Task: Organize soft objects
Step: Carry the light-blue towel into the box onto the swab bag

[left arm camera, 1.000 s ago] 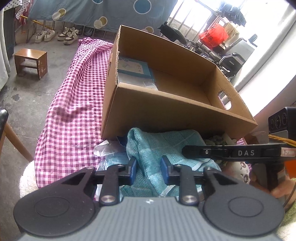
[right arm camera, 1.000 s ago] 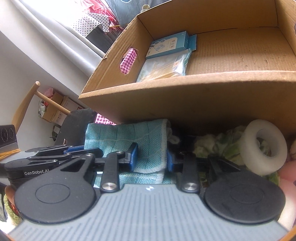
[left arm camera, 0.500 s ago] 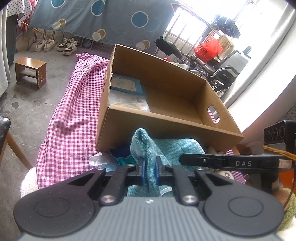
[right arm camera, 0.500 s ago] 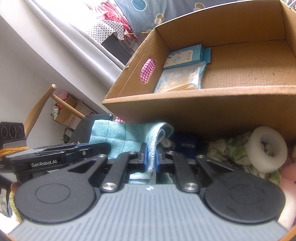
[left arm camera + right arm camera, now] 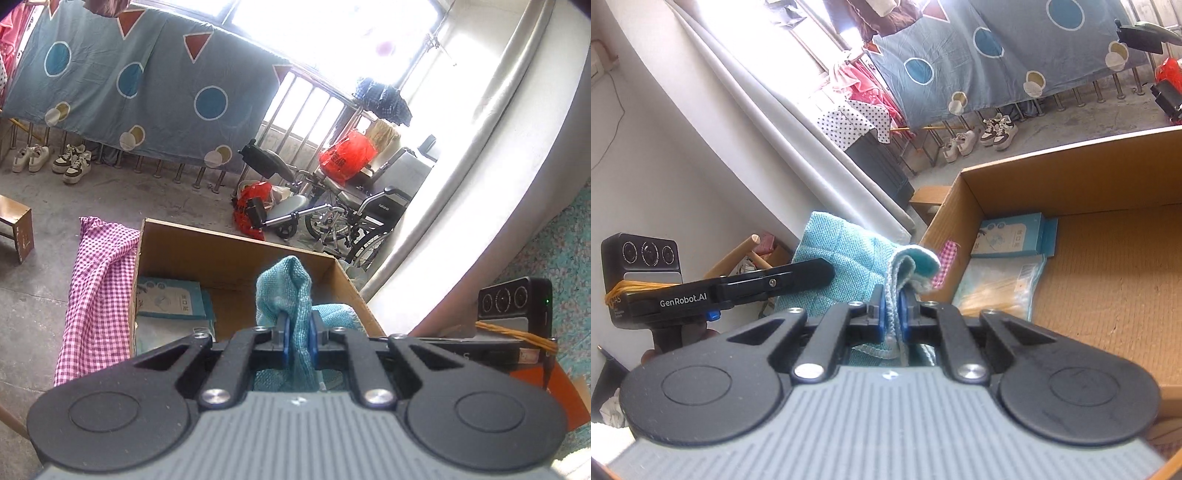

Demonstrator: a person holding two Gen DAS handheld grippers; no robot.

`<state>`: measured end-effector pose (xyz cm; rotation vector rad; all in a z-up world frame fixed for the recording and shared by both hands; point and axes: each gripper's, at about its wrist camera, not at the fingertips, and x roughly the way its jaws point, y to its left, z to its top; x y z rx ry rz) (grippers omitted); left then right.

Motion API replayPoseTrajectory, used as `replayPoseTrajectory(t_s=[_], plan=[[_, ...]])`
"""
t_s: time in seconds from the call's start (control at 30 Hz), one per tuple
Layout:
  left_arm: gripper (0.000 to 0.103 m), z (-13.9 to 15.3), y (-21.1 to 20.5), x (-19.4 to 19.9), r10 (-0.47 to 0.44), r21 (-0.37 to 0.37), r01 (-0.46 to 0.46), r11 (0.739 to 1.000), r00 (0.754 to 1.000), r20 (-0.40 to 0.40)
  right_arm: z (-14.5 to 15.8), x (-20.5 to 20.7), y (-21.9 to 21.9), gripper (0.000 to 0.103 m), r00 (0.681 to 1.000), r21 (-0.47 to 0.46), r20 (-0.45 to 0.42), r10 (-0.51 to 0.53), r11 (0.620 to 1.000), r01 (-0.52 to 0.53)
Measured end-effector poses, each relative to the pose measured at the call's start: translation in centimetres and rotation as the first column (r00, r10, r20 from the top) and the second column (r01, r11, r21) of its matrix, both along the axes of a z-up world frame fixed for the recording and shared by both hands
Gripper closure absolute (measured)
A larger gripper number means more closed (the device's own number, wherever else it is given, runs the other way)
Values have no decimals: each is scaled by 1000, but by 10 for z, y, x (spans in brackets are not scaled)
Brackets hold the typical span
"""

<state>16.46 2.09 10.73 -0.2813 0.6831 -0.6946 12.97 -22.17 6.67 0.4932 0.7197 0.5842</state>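
Left wrist view: the left gripper (image 5: 298, 341) is clamped on a teal woven cloth (image 5: 286, 284) that hides much of the open brown cardboard box (image 5: 236, 254), with light-blue flat packets (image 5: 171, 299) at nine o'clock. Right wrist view: the right gripper (image 5: 892, 317) pinches the cloth's hem at twelve o'clock; the box runs off-frame at three o'clock.

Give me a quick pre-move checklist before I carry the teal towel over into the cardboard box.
1. Left gripper shut on the teal towel: ok, cloth is pinched between the blue pads.
2. Right gripper shut on the same towel: ok, its white-edged hem sits between the pads.
3. Towel lifted clear of the pile: cannot tell, its lower part is hidden behind the grippers.
4. Free floor in the cardboard box: ok, bare cardboard beside the packages.
5. Blue packet and clear packet out of the way: ok, both lie against one side wall.
6. Grippers clear of each other: ok, a gap shows between them.
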Motion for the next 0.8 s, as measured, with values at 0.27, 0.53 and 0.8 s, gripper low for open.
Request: replayPoseTrajectory(t_s=[0.27,0.53,0.8], plan=[[92,-30,-34,73,14,86,-5,996,995,-100,-22,80,-29,96,992,-3,-122,-19,1000,19],[74,-94,-29,94,81,264,-13,965,965,-249,-104,127,-12,93,915,-54,-400,58,995,-87],[31,-68,-4,60,141,250,-102,963,980,-140,-139,145,-1,52,806,-111,-591,38,986,-128]])
